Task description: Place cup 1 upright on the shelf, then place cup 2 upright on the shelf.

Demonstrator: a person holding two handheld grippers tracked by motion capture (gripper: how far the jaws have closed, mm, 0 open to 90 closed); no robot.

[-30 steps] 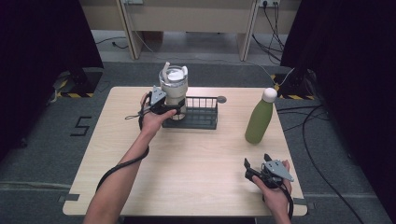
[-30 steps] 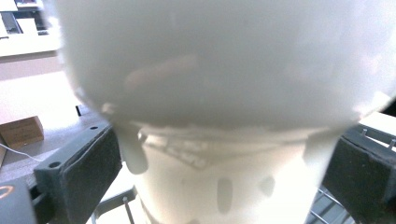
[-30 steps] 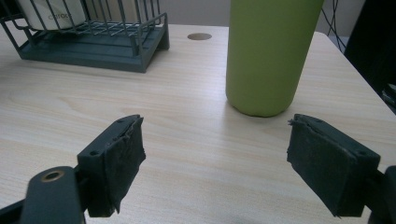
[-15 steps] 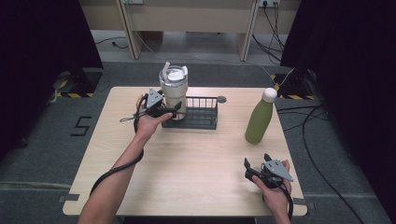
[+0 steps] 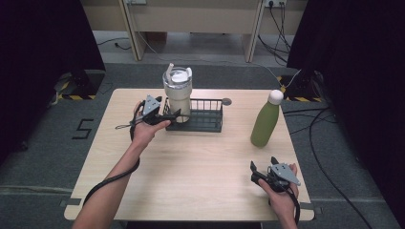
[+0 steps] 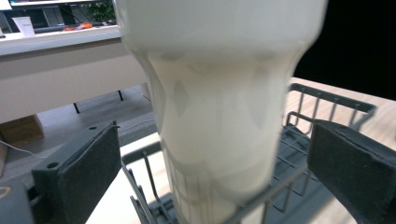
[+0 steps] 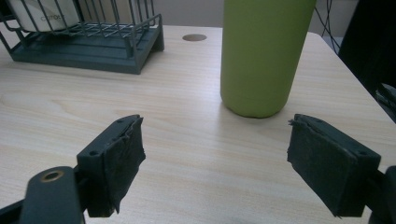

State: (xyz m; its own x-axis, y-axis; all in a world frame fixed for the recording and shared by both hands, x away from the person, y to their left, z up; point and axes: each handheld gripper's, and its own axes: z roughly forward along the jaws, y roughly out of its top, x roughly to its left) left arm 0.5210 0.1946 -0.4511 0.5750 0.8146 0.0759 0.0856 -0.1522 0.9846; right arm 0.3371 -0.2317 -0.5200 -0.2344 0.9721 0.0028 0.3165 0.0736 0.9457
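High view: a cream tumbler (image 5: 177,95) stands upright in the left end of a dark wire rack (image 5: 205,117) near the far edge of the wooden table (image 5: 191,167). The left gripper (image 5: 169,116) sits at the rack's left end, its jaws spread either side of the tumbler's lower body; the left gripper view shows a clear gap between each pad and the cup wall, so the cup is not clamped. A green bottle (image 5: 265,121) stands upright to the right of the rack, apart from it and a little in from the table's right edge. The right gripper (image 5: 253,172) rests near the front right corner, jaws parted on nothing, pointing toward the bottle across bare wood. A broad stretch of tabletop lies open between the two hands, and the left side of the table is unoccupied
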